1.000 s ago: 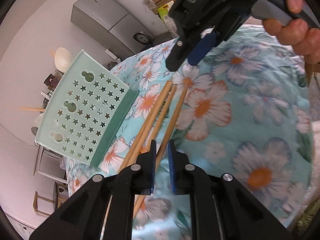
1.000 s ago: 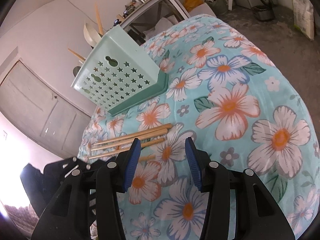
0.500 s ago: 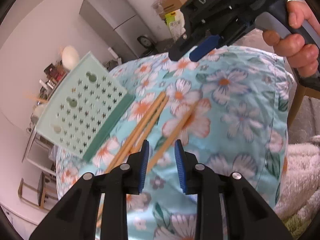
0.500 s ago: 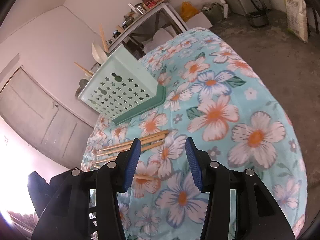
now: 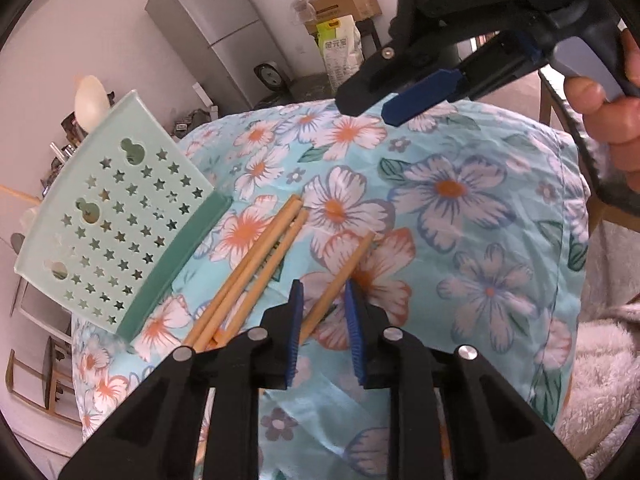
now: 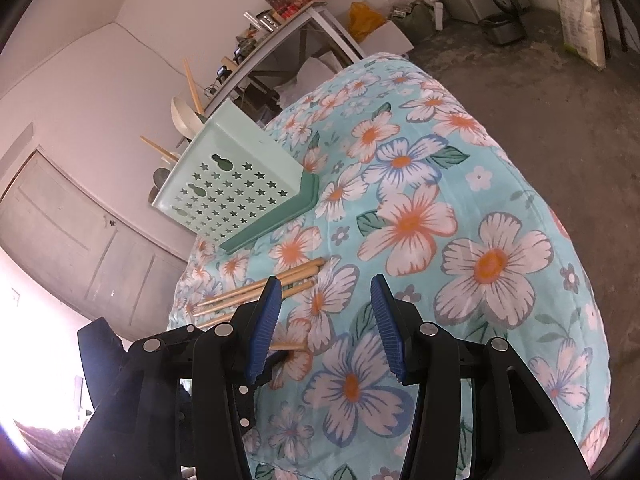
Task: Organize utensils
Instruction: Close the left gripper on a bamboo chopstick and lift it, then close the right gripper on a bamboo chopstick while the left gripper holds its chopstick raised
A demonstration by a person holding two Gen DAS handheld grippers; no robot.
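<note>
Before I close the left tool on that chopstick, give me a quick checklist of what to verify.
1. Left tool open: ok.
2. Lone chopstick lies between its fingers: ok.
3. Lone chopstick apart from the other chopsticks: ok at the far end, cannot tell at the near end.
4. Right tool open, holding nothing: ok.
5. Right tool clear of the chopstick: ok.
6. Green holder standing on the floral cloth: ok; free room inside it: cannot tell.
</note>
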